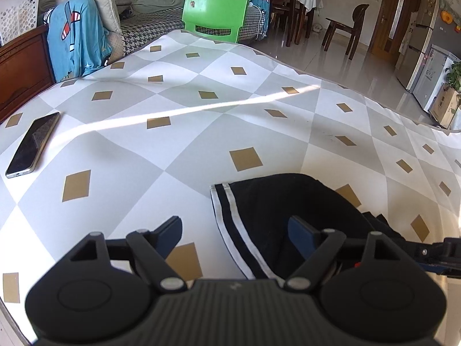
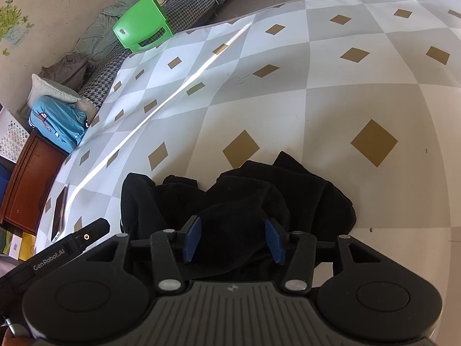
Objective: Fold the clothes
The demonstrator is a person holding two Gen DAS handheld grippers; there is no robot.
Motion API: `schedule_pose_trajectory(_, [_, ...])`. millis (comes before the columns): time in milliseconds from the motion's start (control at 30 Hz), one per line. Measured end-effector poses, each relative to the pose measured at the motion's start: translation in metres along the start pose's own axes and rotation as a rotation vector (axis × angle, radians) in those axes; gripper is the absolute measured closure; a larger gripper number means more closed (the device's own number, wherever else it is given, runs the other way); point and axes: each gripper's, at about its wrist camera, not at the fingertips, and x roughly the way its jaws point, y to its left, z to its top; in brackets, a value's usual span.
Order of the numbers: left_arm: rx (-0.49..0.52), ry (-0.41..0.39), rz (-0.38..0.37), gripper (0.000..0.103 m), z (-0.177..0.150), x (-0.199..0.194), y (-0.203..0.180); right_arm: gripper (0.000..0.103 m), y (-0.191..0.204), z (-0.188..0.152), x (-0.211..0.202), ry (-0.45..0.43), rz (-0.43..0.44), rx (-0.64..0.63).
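A black garment [image 1: 288, 201] with white stripes [image 1: 230, 219] along one edge lies bunched near the front of the checked tablecloth [image 1: 178, 109]. My left gripper [image 1: 234, 225] hovers over the striped edge. Its jaws stand wide and open, one blue pad [image 1: 173, 230] over bare cloth and the other over the black fabric, and neither presses on it. In the right wrist view the same garment [image 2: 302, 190] is a rumpled heap. My right gripper [image 2: 232, 220] is part open, with a fold of black fabric bulging between its blue pads [image 2: 191, 239]; they do not pinch it.
A dark phone [image 1: 33, 144] lies at the table's left side. Behind the far edge stand a green plastic chair [image 1: 214, 14], a sofa with a blue printed garment [image 1: 77, 43] and a dark wooden cabinet [image 1: 23, 66]. The cloth's right edge [image 1: 389, 106] drops to a tiled floor.
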Motion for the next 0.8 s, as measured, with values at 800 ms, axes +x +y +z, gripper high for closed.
schedule_pose_trajectory(800, [0.139,0.229,-0.220,0.000,-0.038,0.008,-0.024,0.062,-0.003,-0.008,0.018,0.035,0.007,0.082])
